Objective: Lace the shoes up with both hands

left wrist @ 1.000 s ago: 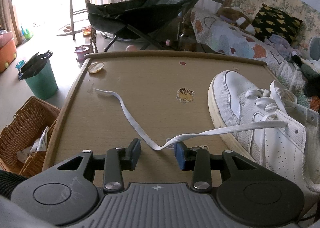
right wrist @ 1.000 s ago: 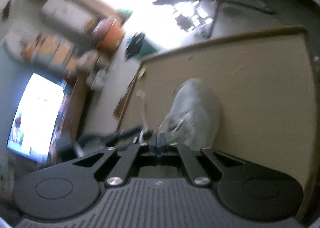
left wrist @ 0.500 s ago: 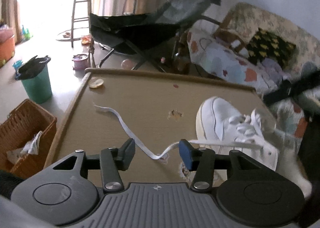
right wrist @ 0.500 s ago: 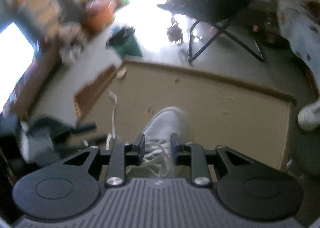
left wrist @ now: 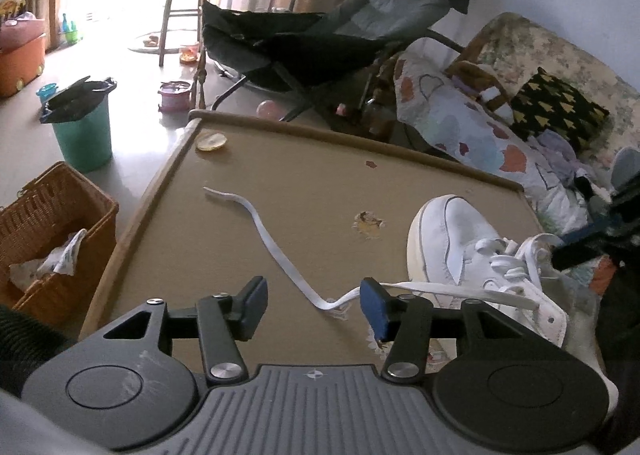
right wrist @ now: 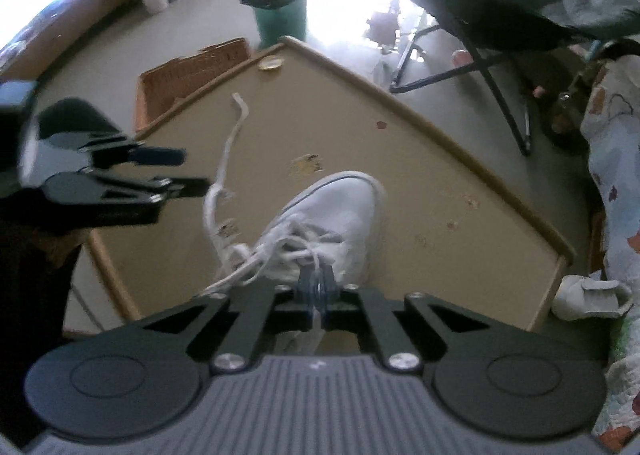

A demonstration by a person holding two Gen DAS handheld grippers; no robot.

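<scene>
Left wrist: shoe [left wrist: 452, 243] near table [left wrist: 280, 215] edge (far half bare)

The left wrist camera sits low behind its own fingers [left wrist: 256, 303]. It looks down and forward over the tabletop [left wrist: 304, 215] toward a couch [left wrist: 552, 67] and a folding chair [left wrist: 320, 39]. The right wrist camera looks down more steeply, close above the white shoe [right wrist: 340, 215]. Both views share the tabletop, the shoe [left wrist: 452, 239], the loose lace [left wrist: 272, 243], the green bin [right wrist: 280, 15] and the chair.
</scene>
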